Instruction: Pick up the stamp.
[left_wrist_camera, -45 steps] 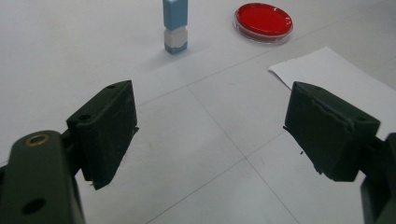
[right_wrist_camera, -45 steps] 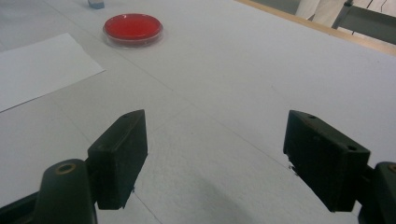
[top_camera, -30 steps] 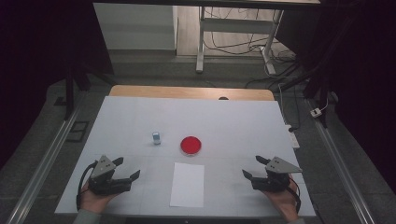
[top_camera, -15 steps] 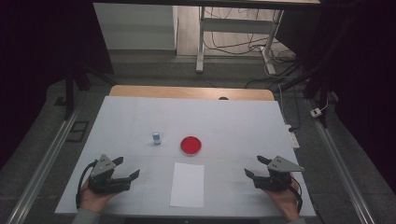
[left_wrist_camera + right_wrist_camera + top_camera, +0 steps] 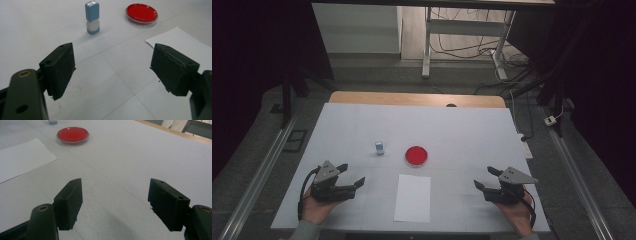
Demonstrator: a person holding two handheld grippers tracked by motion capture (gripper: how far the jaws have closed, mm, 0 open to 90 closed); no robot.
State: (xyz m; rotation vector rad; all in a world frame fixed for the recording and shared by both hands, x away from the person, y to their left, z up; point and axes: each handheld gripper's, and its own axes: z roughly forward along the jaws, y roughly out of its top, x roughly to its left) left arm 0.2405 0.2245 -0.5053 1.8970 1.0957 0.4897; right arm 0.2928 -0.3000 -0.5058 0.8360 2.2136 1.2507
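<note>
On the white bench (image 5: 462, 130) we see three things laid out between the two hands. Near the middle sits a shallow round red dish (image 5: 416, 155), and just to its left, a little apart, a small block stands upright, blue on top and white below (image 5: 379, 148). Nearer to us than the dish, a white sheet of paper (image 5: 412, 197) lies flat, its long side running near to far.

At the near left corner, our left hand (image 5: 314, 210) holds the left hand-held gripper (image 5: 350, 175), which rests low over the bench with its jaws spread wide and nothing between them. From the left gripper view, the block (image 5: 92, 17) stands far ahead between the jaws, the red dish (image 5: 141, 13) farther right, and a corner of the paper (image 5: 180, 41) reaches in on the right.

At the near right corner, our right hand (image 5: 518, 216) holds the right hand-held gripper (image 5: 486, 178), likewise spread wide and empty, pointing left toward the paper. From the right gripper view, bare bench lies between the jaws, with the dish (image 5: 72, 134) and paper (image 5: 21, 157) well off to the far left.
</note>
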